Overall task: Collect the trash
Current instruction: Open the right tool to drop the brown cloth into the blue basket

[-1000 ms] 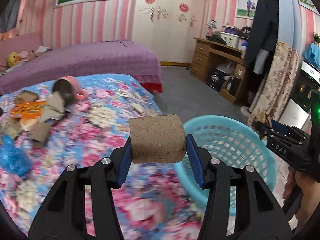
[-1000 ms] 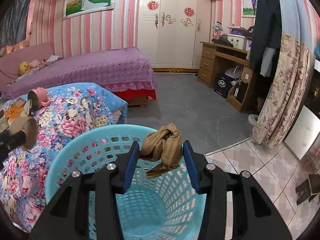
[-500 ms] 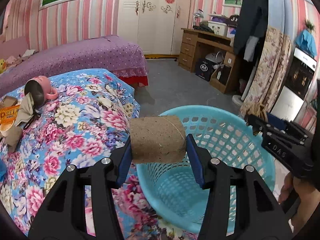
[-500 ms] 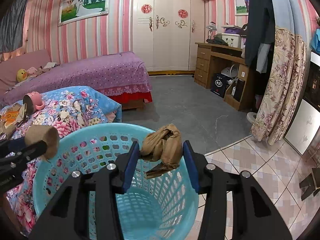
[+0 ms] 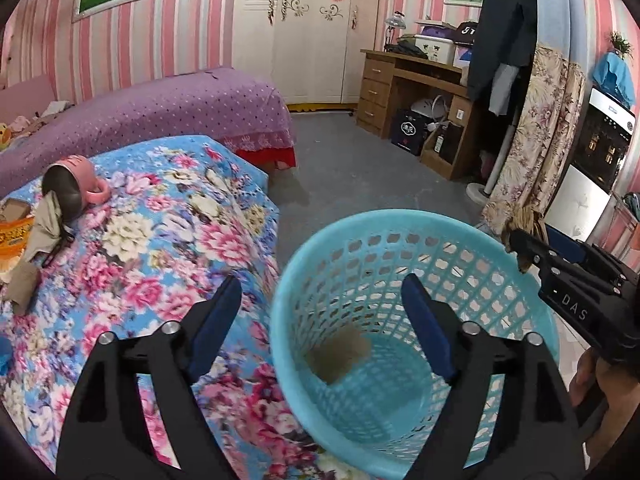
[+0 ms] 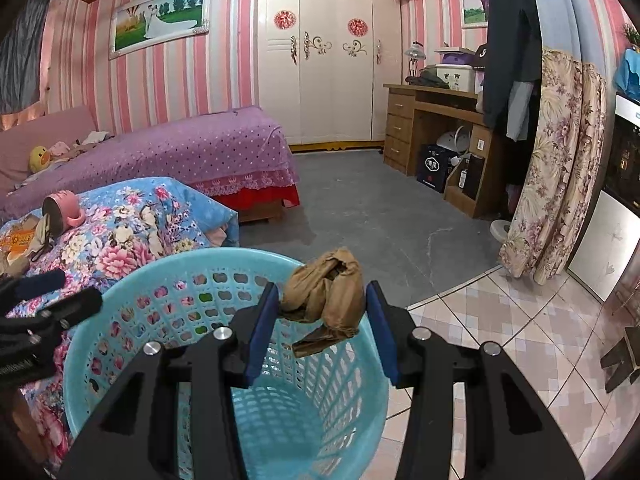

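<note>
A turquoise plastic basket (image 5: 400,232) stands beside the floral-covered bed. My left gripper (image 5: 322,320) is open above the basket's near rim, and a brown cardboard roll (image 5: 340,354), blurred, is inside the basket. My right gripper (image 6: 322,316) is shut on a crumpled brown paper wad (image 6: 326,296) and holds it over the basket's far rim (image 6: 224,254). The right gripper also shows at the right edge of the left wrist view (image 5: 520,252), still holding the wad.
On the floral bedspread (image 5: 160,240) lie a tipped pink mug (image 5: 74,184), an orange packet (image 5: 14,236), and brown scraps (image 5: 22,286). A purple bed (image 6: 180,152), a wooden desk (image 6: 432,140) and a floral curtain (image 6: 556,168) stand around the grey floor.
My left gripper swung right from over the bed to over the basket, opened and let go of the cardboard roll, which dropped into the basket. My right gripper kept hold of the paper wad.
</note>
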The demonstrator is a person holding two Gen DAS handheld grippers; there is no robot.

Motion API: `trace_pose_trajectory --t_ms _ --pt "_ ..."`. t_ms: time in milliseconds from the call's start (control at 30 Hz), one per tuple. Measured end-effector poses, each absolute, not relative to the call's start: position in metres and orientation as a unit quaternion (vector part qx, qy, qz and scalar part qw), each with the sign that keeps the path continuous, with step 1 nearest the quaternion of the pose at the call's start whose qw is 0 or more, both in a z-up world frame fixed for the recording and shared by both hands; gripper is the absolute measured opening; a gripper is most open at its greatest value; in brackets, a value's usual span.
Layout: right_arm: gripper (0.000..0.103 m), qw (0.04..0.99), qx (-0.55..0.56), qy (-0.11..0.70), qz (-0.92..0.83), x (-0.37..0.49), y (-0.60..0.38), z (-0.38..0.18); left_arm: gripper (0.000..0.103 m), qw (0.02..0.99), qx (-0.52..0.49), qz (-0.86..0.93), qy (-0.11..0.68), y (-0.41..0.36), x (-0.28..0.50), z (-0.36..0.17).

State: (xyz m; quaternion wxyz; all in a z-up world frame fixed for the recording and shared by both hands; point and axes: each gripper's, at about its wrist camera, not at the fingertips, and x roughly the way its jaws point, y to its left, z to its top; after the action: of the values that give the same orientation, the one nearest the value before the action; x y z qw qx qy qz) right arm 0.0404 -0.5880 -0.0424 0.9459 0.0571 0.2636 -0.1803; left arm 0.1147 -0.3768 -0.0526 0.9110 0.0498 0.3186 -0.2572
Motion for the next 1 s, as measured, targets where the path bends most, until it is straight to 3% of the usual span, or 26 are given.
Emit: trace_pose_trajectory --t_ms 467,500,600,667,700,733,767,1000 --pt "0.046 0.948 0.058 0.264 -0.167 0.048 -0.577 -0.041 0.093 0.930 0.047 -0.206 0.300 -0.332 0.122 -0.044" --pt "0.048 0.950 0.057 0.261 -0.164 0.048 -0.575 -0.041 0.093 0.931 0.049 -0.203 0.300 -0.329 0.122 -0.044" --pt "0.076 0.952 0.047 0.252 -0.168 0.048 -0.568 -0.037 0.093 0.933 0.048 -0.197 0.296 -0.318 0.120 -0.041" --pt "0.078 0.954 0.042 0.246 -0.168 0.047 -0.564 -0.035 0.094 0.934 0.043 -0.194 0.297 -0.311 0.120 -0.039" --pt "0.082 0.954 0.042 0.245 -0.166 0.048 -0.562 -0.033 0.094 0.935 0.041 -0.192 0.296 -0.307 0.119 -0.039" --pt "0.095 0.955 0.041 0.244 -0.166 0.049 -0.560 -0.033 0.094 0.935 0.041 -0.190 0.296 -0.304 0.118 -0.038" --pt "0.098 0.956 0.037 0.238 -0.168 0.049 -0.556 -0.032 0.094 0.937 0.043 -0.186 0.294 -0.299 0.118 -0.036" --pt "0.099 0.958 0.038 0.229 -0.166 0.056 -0.536 -0.023 0.095 0.944 0.042 -0.156 0.288 -0.259 0.117 -0.027"
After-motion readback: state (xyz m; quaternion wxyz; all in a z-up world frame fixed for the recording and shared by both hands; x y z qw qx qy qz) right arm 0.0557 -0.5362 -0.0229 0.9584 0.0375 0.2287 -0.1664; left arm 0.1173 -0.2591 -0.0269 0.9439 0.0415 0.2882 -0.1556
